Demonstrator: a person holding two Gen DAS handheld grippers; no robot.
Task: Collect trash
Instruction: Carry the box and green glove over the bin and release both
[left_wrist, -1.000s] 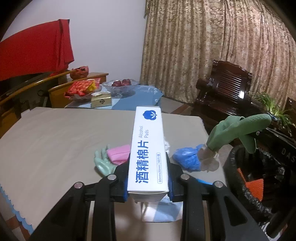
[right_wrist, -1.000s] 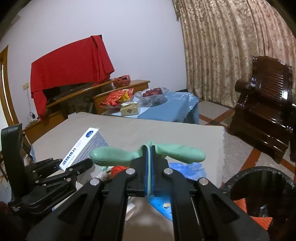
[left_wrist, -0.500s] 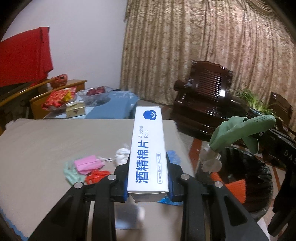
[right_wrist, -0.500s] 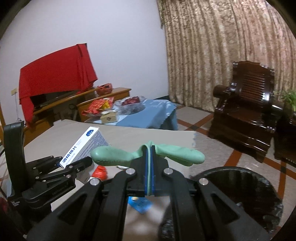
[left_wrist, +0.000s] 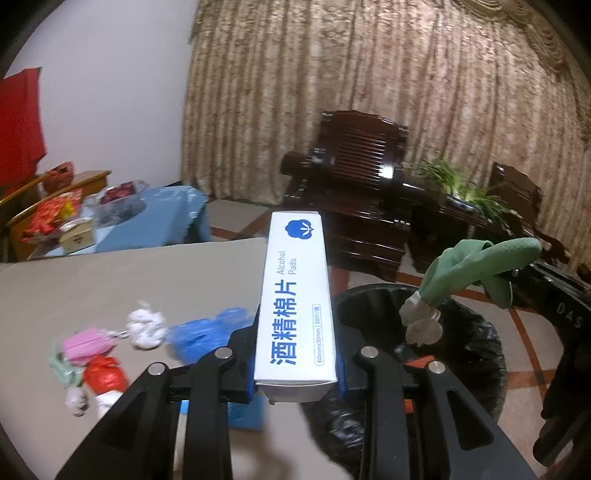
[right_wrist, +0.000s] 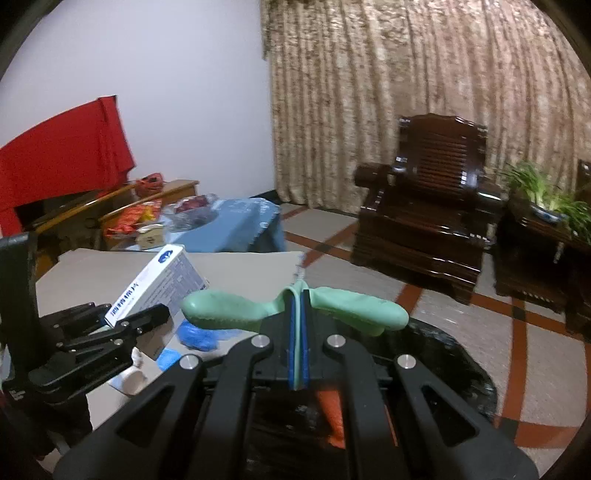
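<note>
My left gripper (left_wrist: 296, 384) is shut on a long white alcohol pads box (left_wrist: 295, 291), which pokes forward over the table's right edge beside the black-lined bin (left_wrist: 480, 350). My right gripper (right_wrist: 298, 332) is shut on a limp green glove (right_wrist: 229, 310) that hangs over the bin (right_wrist: 454, 365). In the left wrist view the glove (left_wrist: 476, 266) dangles above the bin's mouth. On the table (left_wrist: 110, 280) lie a blue shoe cover (left_wrist: 203, 332), a white crumpled wad (left_wrist: 146, 328), a pink piece (left_wrist: 85, 345) and a red wrapper (left_wrist: 105, 374).
An orange scrap (right_wrist: 328, 410) lies inside the bin. A dark wooden armchair (right_wrist: 424, 206) and a potted plant (right_wrist: 546, 199) stand beyond it on the tiled floor. A low table with a blue cloth (right_wrist: 236, 225) carries snacks at the far left.
Both grippers have swung right, away from the table's middle and toward the bin. The glove now hangs over the bin's mouth. Both grips are unchanged.
</note>
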